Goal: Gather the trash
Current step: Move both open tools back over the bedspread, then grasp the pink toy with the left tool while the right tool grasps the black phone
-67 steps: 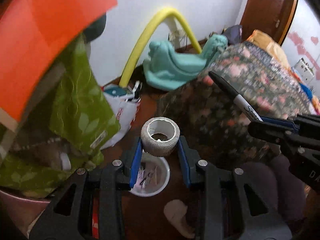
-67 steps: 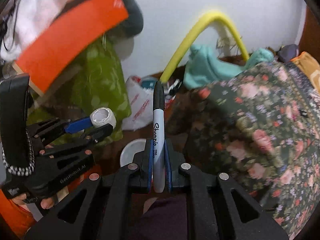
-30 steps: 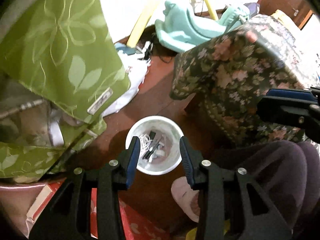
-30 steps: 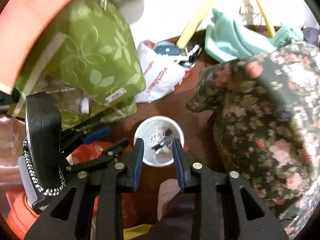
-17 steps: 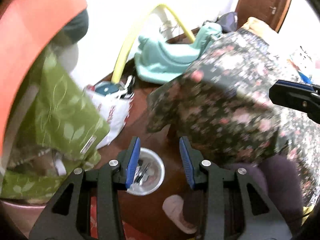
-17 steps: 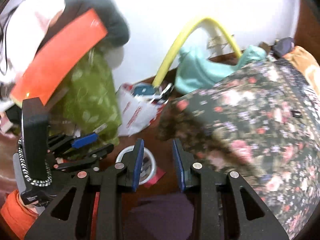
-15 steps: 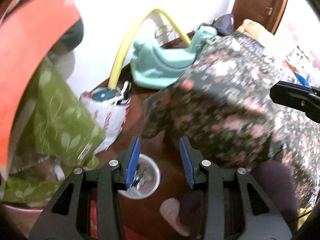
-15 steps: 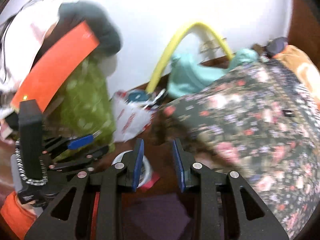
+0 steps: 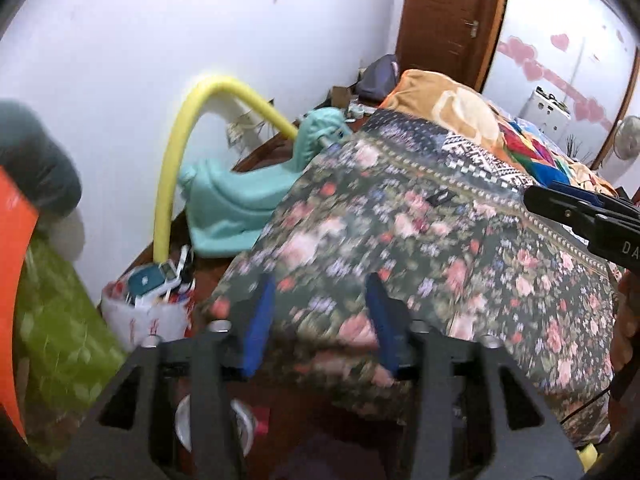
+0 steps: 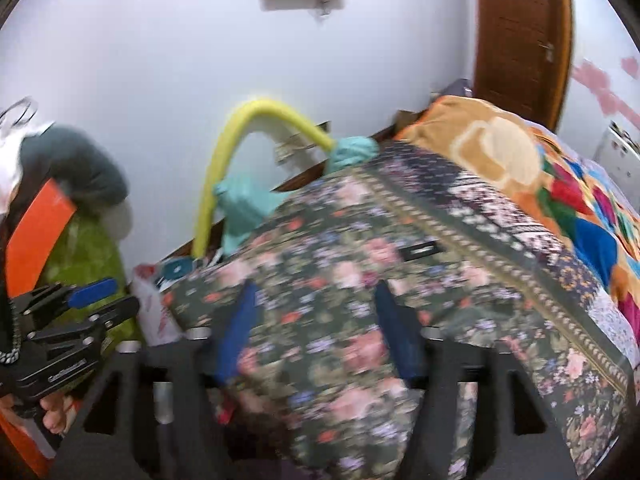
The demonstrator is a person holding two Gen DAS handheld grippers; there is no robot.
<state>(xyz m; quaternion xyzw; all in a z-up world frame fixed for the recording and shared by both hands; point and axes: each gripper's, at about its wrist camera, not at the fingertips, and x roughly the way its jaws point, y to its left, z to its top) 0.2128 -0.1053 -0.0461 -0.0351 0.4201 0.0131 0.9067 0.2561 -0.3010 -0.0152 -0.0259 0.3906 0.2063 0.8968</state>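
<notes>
My left gripper hangs over the near corner of the floral bed, its blue-padded jaws opening with nothing between them. The white trash bin sits on the brown floor below, mostly hidden behind the gripper body. My right gripper is also over the floral cover, jaws opening and empty; its tips show at the right edge of the left wrist view. The left gripper's tips appear at the left of the right wrist view. A small dark flat thing lies on the bedspread ahead.
The floral bedspread fills the middle, with a colourful blanket behind. A yellow foam tube, a teal cloth heap and a stuffed white bag stand by the wall. Green cloth is at left, a wooden door at the back.
Both grippers let a tape roll and a marker go into the bin, then rose and swung from over the bin up towards the bed. Both jaws now stand wider.
</notes>
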